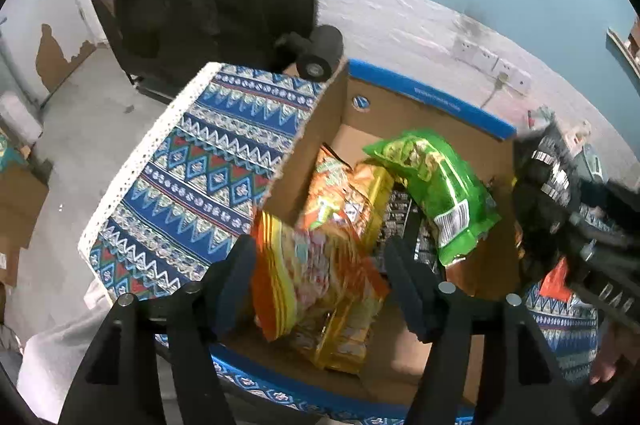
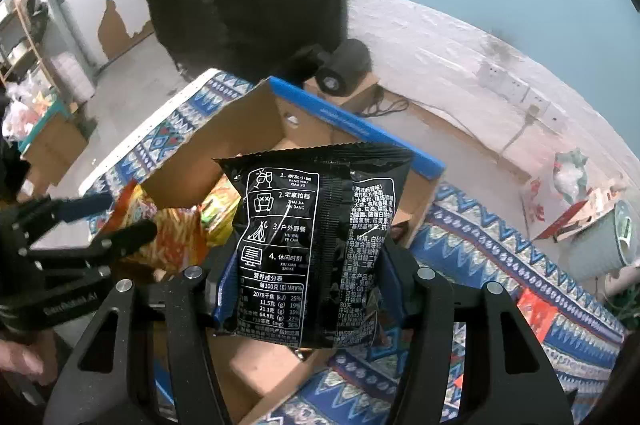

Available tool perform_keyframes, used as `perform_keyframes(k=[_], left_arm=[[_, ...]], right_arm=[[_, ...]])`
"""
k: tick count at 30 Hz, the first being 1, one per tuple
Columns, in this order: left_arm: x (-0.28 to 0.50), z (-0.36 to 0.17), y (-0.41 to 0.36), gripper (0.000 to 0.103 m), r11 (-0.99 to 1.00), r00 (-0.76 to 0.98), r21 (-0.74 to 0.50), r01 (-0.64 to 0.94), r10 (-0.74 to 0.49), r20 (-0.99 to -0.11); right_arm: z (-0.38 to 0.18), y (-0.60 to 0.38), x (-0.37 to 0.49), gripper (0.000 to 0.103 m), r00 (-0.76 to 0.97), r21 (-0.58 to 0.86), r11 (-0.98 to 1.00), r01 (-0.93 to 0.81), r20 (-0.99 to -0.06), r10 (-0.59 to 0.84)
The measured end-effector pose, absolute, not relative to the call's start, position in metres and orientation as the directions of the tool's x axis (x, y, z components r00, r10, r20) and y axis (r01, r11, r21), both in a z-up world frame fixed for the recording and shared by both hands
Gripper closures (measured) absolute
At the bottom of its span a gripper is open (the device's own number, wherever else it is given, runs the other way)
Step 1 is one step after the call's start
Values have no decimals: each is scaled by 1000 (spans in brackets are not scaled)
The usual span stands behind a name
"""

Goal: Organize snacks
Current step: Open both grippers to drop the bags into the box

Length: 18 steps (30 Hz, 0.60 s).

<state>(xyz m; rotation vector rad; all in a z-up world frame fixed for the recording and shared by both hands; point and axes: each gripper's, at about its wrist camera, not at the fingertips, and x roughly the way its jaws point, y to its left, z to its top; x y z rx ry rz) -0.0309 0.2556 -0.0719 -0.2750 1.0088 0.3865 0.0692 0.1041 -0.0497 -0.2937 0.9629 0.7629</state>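
Cardboard box (image 1: 404, 377) sits on the patterned table (image 1: 192, 165), already holding a green packet (image 1: 436, 193) and orange ones. Right gripper (image 2: 304, 289) has its jaws clenched on the black snack packet (image 2: 316, 245), long axis upright, hanging above the box's near right corner, so the drop lies forward and down into the box. Left gripper (image 1: 320, 289) is over the box too, jaws released around an orange packet (image 1: 312, 269), pads clear of it.

Upright black snack packet (image 2: 316, 249); orange (image 1: 316, 273), green packets (image 1: 436, 193) in box (image 1: 424, 97)
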Motion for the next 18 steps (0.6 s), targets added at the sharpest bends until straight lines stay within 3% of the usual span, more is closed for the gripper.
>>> perform_keyframes(k=[11, 18], left_arm=[[-42, -60, 268, 33, 882, 472, -37, -469, 215, -855], [-47, -54, 267, 31, 878, 476, -27, -478, 233, -848]], right_arm=[[-62, 116, 47, 45, 268, 135, 672, -728, -846, 460], [-57, 111, 44, 35, 265, 153, 676, -721, -840, 473]])
